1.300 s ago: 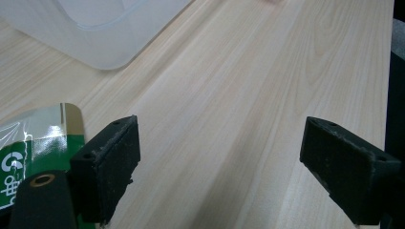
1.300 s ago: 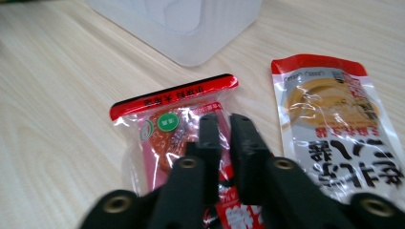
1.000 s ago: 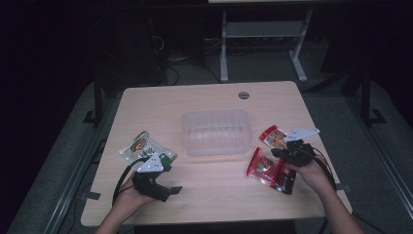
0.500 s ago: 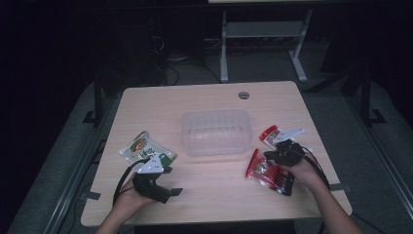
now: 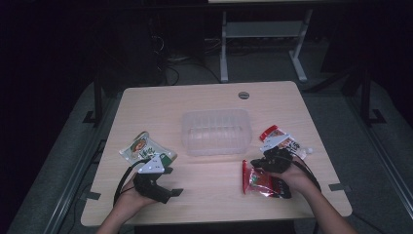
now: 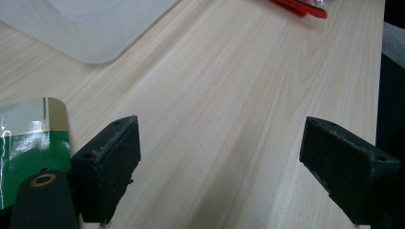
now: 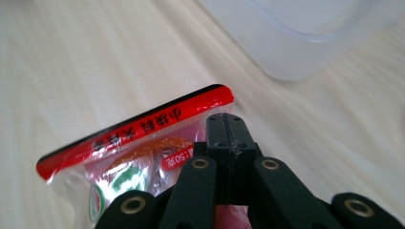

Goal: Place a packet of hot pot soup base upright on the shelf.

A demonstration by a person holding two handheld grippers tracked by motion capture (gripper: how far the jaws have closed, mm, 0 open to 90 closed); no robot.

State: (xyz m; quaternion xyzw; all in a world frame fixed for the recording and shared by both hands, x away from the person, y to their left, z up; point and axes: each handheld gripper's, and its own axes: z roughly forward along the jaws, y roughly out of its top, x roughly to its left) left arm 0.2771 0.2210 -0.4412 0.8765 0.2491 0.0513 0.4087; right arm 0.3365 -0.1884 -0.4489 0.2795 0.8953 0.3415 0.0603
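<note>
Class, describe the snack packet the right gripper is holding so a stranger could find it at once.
Start at the clear plastic tub mid-table, then look toward its near right corner. There the right gripper is shut on a clear snack packet with a red top band; the neighbouring packet is green.

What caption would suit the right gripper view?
Closed tongs pinching a red-edged snack packet beside a clear plastic tub.

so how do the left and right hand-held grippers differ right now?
The left hand-held gripper has its jaws wide apart over bare table, holding nothing; the right hand-held gripper has its jaws pressed together on the red snack packet. The left sits beside the green packet without gripping it; the right sits on its packet. Both are held low, near the table's front edge, either side of the clear container.
</note>
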